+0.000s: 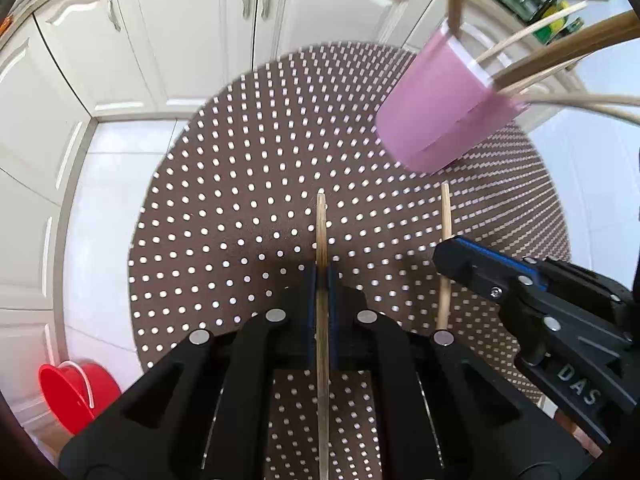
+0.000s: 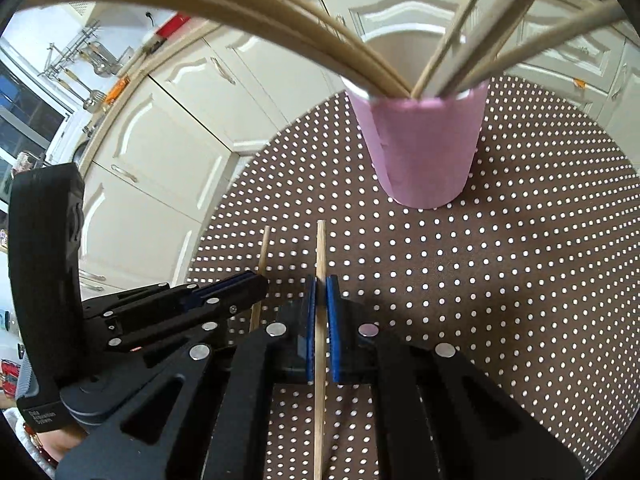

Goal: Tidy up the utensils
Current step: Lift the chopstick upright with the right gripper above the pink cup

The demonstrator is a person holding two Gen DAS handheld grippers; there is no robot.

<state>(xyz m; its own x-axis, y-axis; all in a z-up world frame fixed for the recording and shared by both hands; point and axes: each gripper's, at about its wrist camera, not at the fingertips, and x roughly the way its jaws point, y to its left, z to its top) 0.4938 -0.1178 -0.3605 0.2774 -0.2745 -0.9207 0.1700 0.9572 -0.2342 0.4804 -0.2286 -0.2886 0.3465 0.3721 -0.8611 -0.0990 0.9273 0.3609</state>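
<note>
both grippers are clamped on 1 chopstick each. left gripper [image 1: 322, 280] pinches a chopstick [image 1: 321, 232] between its blue pads, tip pointing ahead over the dotted brown table [image 1: 224, 208]. right gripper [image 2: 321, 292] pinches a second chopstick [image 2: 320, 252] the same way, just beside the first. pink cup [image 2: 420, 148] stands upright on the table ahead of both, well apart from the tips. it holds several wooden utensils [image 2: 452, 52] leaning outward. white cabinets [image 1: 168, 40] stand behind, and a red bucket [image 1: 76, 392] sits on the floor.
</note>
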